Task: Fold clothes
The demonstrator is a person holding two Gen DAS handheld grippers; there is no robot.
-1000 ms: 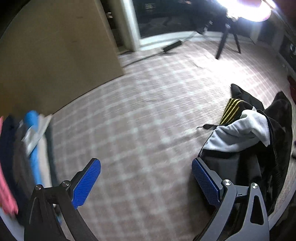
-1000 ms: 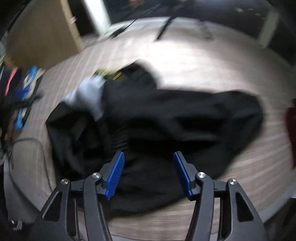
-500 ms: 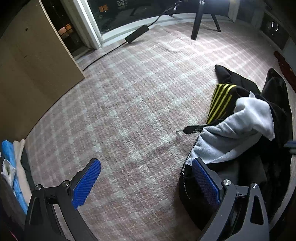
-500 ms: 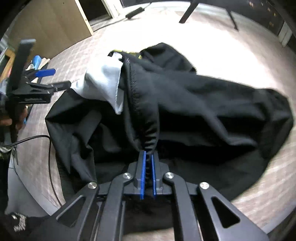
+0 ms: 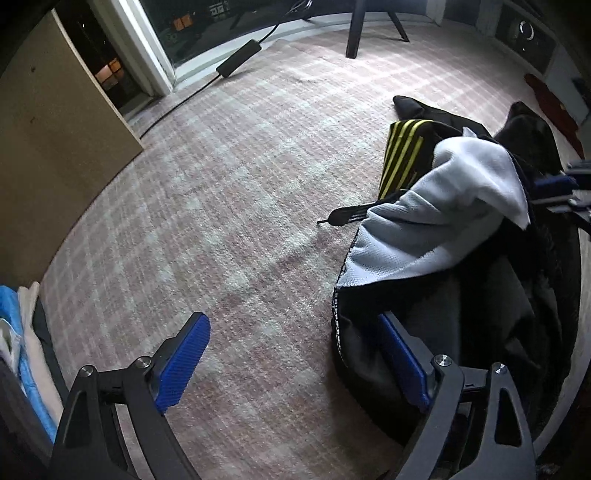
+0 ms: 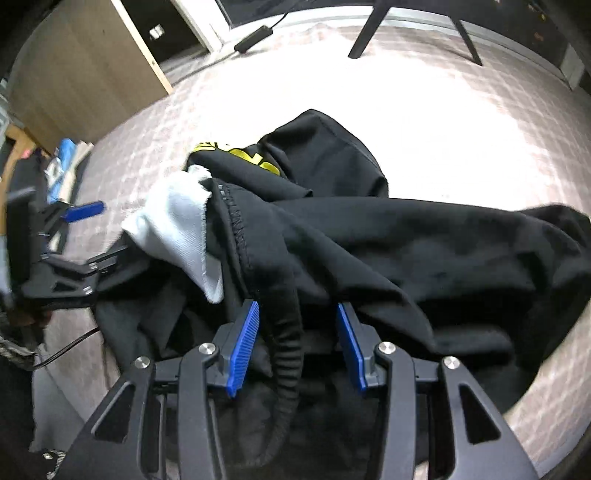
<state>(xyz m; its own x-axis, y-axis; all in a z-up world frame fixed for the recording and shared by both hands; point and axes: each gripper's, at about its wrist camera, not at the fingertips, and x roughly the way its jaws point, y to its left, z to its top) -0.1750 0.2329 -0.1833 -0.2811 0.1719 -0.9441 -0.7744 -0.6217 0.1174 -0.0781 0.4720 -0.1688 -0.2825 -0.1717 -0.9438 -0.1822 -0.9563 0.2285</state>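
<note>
A black garment (image 6: 406,251) with yellow stripes (image 5: 400,155) and a white inner lining (image 5: 443,206) lies crumpled on the plaid carpet (image 5: 221,203). My right gripper (image 6: 296,308) is opening. The garment's ribbed black edge (image 6: 284,332) hangs loosely between its blue pads, which do not press on it. My left gripper (image 5: 291,321) stands wide and is closing slightly. Bare carpet lies between its fingers, and its right finger hovers over the black garment (image 5: 480,314) at the left edge. A black drawstring (image 5: 343,218) pokes out onto the carpet.
A wooden cabinet (image 5: 55,129) stands at the left. A tripod leg (image 5: 356,33) and a power adapter with its cable (image 5: 238,62) lie at the back by the window. Stacked clothes (image 5: 22,332) sit at the far left, and a red cloth (image 5: 554,107) lies at the back right.
The right gripper, shut on the ribbed edge half a second ago, has parted its jaws. The left gripper has come lower and nearer the garment's left edge.
</note>
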